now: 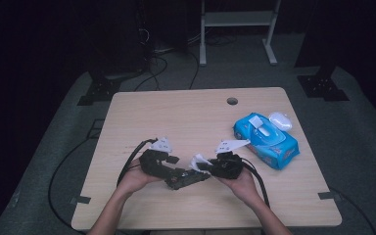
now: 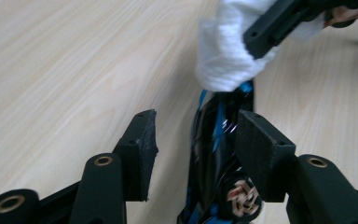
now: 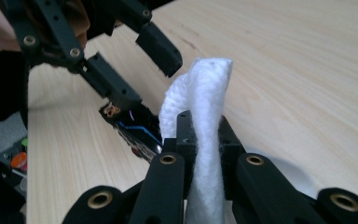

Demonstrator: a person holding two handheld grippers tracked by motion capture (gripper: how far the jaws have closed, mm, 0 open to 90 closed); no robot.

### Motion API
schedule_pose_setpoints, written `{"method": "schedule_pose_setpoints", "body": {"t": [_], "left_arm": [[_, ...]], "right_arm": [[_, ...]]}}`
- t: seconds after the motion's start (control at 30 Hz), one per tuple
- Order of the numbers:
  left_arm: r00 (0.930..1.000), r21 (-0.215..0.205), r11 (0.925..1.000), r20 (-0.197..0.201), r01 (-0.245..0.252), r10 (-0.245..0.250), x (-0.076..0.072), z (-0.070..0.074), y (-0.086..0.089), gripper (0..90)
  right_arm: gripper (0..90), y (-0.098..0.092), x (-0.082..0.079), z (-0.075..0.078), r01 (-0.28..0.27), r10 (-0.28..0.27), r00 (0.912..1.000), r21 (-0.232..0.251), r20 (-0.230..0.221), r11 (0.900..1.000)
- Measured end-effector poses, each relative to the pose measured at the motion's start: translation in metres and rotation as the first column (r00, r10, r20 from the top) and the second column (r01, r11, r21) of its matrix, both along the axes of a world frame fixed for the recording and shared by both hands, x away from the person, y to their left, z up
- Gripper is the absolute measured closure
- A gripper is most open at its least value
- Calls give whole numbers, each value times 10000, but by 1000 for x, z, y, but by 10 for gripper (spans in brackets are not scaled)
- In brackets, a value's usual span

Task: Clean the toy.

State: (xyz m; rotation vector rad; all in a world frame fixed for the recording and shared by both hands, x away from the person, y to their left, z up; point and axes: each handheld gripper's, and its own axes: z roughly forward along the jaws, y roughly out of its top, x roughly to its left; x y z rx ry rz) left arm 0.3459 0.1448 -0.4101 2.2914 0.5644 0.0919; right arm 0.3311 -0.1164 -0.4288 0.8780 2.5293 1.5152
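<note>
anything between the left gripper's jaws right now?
Yes: in the left gripper view a glossy black toy car with blue stripes lies between the left gripper's jaws, which stand apart; the left pad is clear of it, the right pad's contact is unclear.

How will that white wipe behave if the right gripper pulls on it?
Probably floppy: the white wipe curls over above the right gripper, whose jaws pinch it. Its fuzzy weave suggests good grip. It looks light and likely to drape.

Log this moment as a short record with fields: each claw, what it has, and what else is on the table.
right claw: shut on a white wet wipe
left claw: jaws apart, a black toy car with blue trim between them, pads not pressing
table: light wood
far right of table: blue pack of wipes, lid open
</note>
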Motion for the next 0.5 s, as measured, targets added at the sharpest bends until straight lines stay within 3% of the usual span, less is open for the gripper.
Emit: {"method": "schedule_pose_setpoints", "body": {"t": [0.4, 0.5], "left_arm": [[9967, -643, 9979, -802, 78, -130, 0, -10, 3, 444], [9953, -620, 9979, -930, 207, -264, -3, -10, 0, 419]], "right_arm": [[840, 1, -6, -2, -265, 268, 9996, -293, 104, 9992], [840, -2, -13, -1, -407, 415, 9990, -382, 185, 9984]]}}
